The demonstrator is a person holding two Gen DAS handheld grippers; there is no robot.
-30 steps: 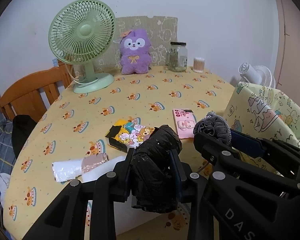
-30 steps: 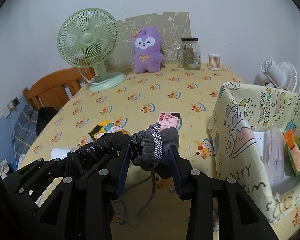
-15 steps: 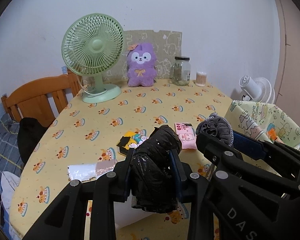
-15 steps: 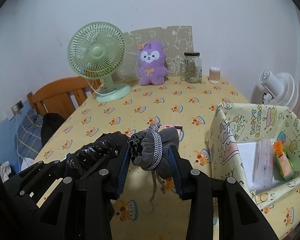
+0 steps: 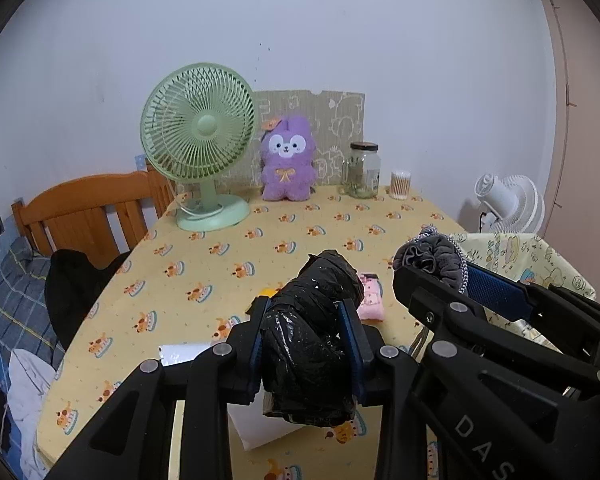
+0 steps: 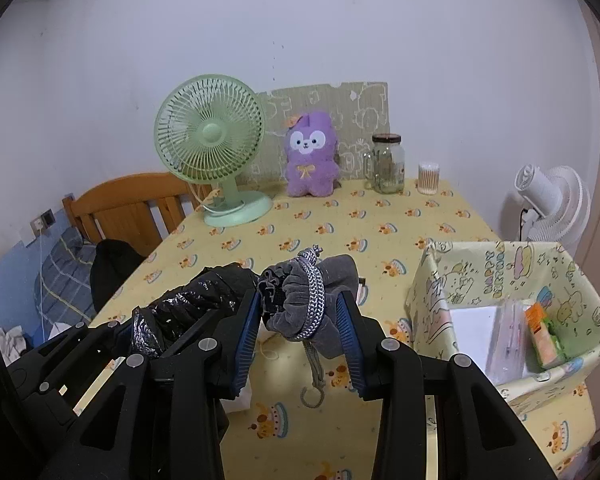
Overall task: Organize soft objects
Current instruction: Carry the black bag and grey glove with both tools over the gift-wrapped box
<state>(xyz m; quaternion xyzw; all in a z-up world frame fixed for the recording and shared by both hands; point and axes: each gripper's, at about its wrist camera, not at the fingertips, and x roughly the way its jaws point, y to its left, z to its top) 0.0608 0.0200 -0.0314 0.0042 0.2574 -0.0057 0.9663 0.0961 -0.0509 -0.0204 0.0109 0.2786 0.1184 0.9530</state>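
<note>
My left gripper [image 5: 306,344] is shut on a crumpled black plastic bag roll [image 5: 312,340], held above the yellow table [image 5: 220,264]. Beside it on the right, my right gripper [image 6: 300,312] is shut on a grey drawstring pouch [image 6: 312,300] wrapped in a silvery cord, with a loop of cord [image 6: 314,384] hanging below. The same grey pouch [image 5: 432,258] shows at the right of the left wrist view, and the black bag roll [image 6: 196,300] at the left of the right wrist view. A pink packet [image 5: 370,300] lies on the table beyond the bag.
A cartoon-print fabric box [image 6: 512,292] stands at the right with packets inside. At the table's far edge stand a green fan [image 6: 216,152], a purple plush [image 6: 310,156], a glass jar [image 6: 388,162] and cotton swabs [image 6: 428,178]. White papers [image 5: 188,354] lie below the grippers. A wooden chair [image 5: 88,212] is left.
Both grippers have risen together with their loads; the table and the fabric box sit lower and farther in both views. The grips are unchanged.
</note>
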